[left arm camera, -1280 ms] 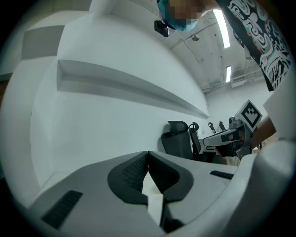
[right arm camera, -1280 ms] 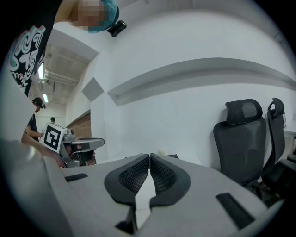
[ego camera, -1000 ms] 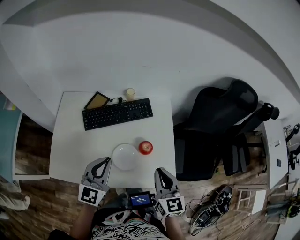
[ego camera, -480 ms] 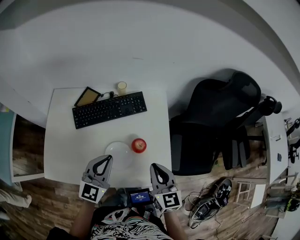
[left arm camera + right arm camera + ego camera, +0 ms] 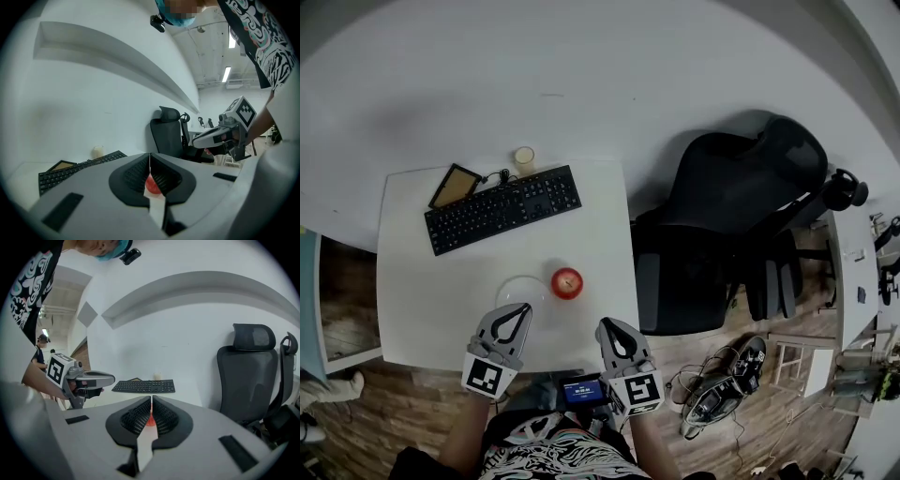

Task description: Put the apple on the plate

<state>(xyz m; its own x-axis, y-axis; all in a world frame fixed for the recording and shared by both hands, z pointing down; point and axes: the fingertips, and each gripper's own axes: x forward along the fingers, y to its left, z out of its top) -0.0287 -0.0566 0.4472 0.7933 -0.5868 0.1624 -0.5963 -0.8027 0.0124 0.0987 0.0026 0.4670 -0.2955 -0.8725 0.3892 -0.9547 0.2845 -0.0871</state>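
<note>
A red apple [image 5: 567, 282] rests on the white table [image 5: 422, 281], right beside a white plate [image 5: 521, 292] on its left. My left gripper [image 5: 521, 310] hovers shut and empty over the table's near edge, just short of the plate. My right gripper [image 5: 607, 327] is shut and empty too, at the near edge, short of the apple and to its right. In the left gripper view the apple [image 5: 153, 185] peeks through beyond the closed jaws. The right gripper view shows a sliver of the apple [image 5: 149, 420] past its closed jaws.
A black keyboard [image 5: 502, 208] lies across the far part of the table, with a framed tablet [image 5: 456, 186] and a small cup [image 5: 524, 156] behind it. A black office chair [image 5: 722, 234] stands right of the table. Cables and shoes [image 5: 717, 394] lie on the wooden floor.
Both grippers have sunk lower and come in over the table's near edge, closer to the plate and apple. The head view has shifted, sliding the table leftward. Jaws stayed shut.
</note>
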